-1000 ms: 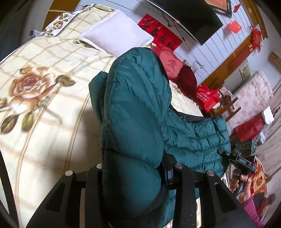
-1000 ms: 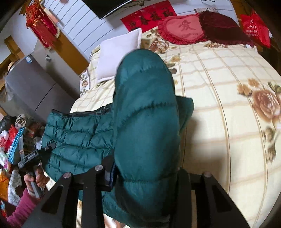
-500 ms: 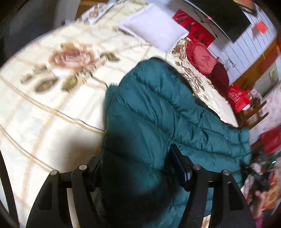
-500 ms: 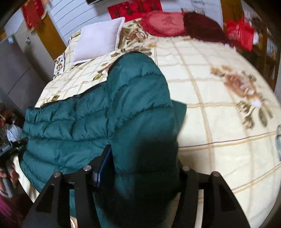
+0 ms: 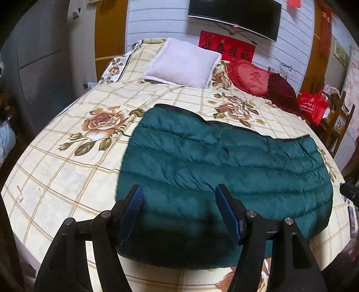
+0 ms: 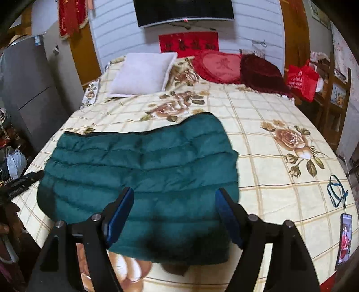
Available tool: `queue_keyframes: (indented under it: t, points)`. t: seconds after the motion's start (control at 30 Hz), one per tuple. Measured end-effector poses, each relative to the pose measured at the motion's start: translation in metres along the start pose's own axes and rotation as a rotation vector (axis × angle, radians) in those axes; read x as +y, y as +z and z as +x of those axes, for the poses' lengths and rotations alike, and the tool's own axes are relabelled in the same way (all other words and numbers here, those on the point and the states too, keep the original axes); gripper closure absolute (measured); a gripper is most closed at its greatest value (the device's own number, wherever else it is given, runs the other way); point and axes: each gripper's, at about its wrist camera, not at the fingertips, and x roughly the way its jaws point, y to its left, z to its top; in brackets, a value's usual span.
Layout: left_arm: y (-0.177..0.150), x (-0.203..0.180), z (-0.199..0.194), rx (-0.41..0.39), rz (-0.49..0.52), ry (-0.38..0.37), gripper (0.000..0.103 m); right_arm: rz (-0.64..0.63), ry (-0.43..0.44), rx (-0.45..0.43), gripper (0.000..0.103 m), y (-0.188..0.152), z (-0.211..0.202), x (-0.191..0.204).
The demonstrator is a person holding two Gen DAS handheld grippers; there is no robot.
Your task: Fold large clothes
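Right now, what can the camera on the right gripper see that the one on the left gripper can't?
Only the right wrist view shows the phone and the blue lanyard lying on the bedspread, plus the grey fridge at the left.

Only the left wrist view shows the jacket's far right end near the bed's edge.

Both show the green puffer jacket lying flat, the white pillow, the heart cushion, the television, and an open gripper: right gripper, left gripper.

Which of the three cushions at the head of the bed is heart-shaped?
The bright red cushion in the middle, between the square white pillow and the dark maroon cushion.
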Motion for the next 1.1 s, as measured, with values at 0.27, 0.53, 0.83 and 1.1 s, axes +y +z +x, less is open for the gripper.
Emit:
queue_keyframes:
  t: [0.27,0.53,0.83,1.1]
  points:
    - [-0.022,-0.036,-0.006,-0.008,0.033,0.026,0.054,-0.042,0.007,0.001,0.021,-0.025,0.008,0.048]
    - [-0.04,-0.043,-0.01,-0.011,0.04,0.016,0.054,-0.066,0.016,0.01,0.015,-0.037,0.012,0.068]
    - [-0.046,-0.042,-0.016,-0.042,0.034,0.067,0.054,-0.061,0.007,0.014,0.011,-0.042,0.017,0.074]
    - [-0.049,-0.049,-0.02,-0.068,0.068,0.097,0.054,-0.056,0.003,0.023,0.011,-0.046,0.02,0.075]
